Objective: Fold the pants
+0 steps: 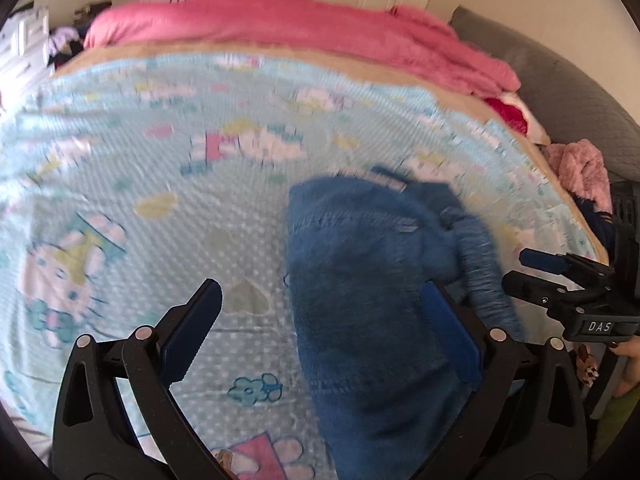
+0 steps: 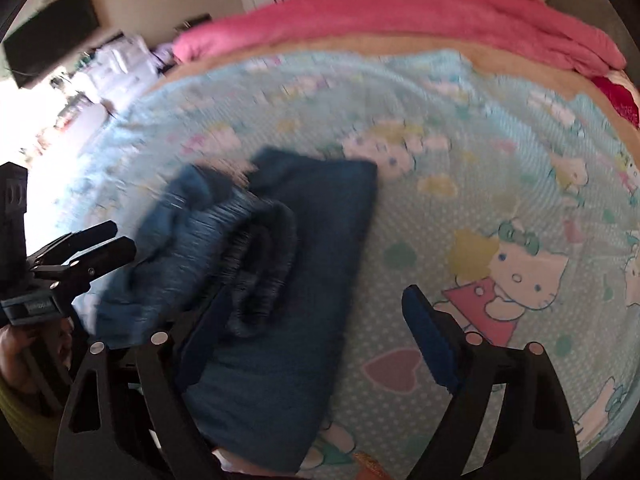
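Between both open pairs of fingers, the blue pants (image 1: 360, 280) are lying lengthwise, pointing away. Left gripper (image 1: 320, 320) and right gripper (image 2: 316, 320) are gripping nothing, each straddling one edge.

Left tongs (image 1: 320, 320): matte black plastic arms with triangular cutouts, silver round pivot pins, dark blue ribbed pads (image 1: 192, 332) on the inner faces. Right tongs (image 2: 316, 340): same build, same blue pads (image 2: 430, 344). Seen from the left wrist view, the right unit carries a small plate reading "DAS" and a screw head. Bare skin shows at both handles.
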Action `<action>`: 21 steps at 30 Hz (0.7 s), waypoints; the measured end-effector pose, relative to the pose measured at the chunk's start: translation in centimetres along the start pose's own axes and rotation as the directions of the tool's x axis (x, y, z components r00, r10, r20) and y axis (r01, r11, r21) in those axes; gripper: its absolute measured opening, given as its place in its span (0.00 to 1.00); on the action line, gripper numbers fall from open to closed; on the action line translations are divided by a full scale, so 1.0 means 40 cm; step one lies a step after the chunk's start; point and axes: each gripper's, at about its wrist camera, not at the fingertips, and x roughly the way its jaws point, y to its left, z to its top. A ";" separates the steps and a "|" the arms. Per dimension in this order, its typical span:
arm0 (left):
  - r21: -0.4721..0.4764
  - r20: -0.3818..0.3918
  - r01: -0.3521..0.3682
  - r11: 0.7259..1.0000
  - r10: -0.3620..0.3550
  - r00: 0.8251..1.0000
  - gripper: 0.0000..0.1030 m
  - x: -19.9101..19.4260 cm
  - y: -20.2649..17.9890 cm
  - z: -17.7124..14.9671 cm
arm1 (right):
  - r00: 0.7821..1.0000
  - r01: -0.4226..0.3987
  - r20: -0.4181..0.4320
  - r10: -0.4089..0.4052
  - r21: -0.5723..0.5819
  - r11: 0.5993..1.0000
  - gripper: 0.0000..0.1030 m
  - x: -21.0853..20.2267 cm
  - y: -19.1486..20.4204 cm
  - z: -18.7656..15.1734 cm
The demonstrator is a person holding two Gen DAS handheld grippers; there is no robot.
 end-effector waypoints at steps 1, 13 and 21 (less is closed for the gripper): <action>-0.011 -0.013 0.012 1.000 -0.012 1.000 0.91 0.017 0.004 -0.002 | 1.000 -0.004 -0.024 0.004 0.011 1.000 0.82 0.018 -0.004 0.001; 0.027 0.018 0.093 0.995 -0.093 0.995 0.25 0.055 -0.066 0.009 | 0.983 -0.181 -0.001 0.181 -0.026 0.983 0.16 0.038 0.034 0.025; 0.021 0.108 0.077 0.997 -0.079 0.991 0.22 0.020 -0.036 0.125 | 0.977 -0.152 0.126 0.170 -0.139 0.979 0.10 0.014 0.082 0.155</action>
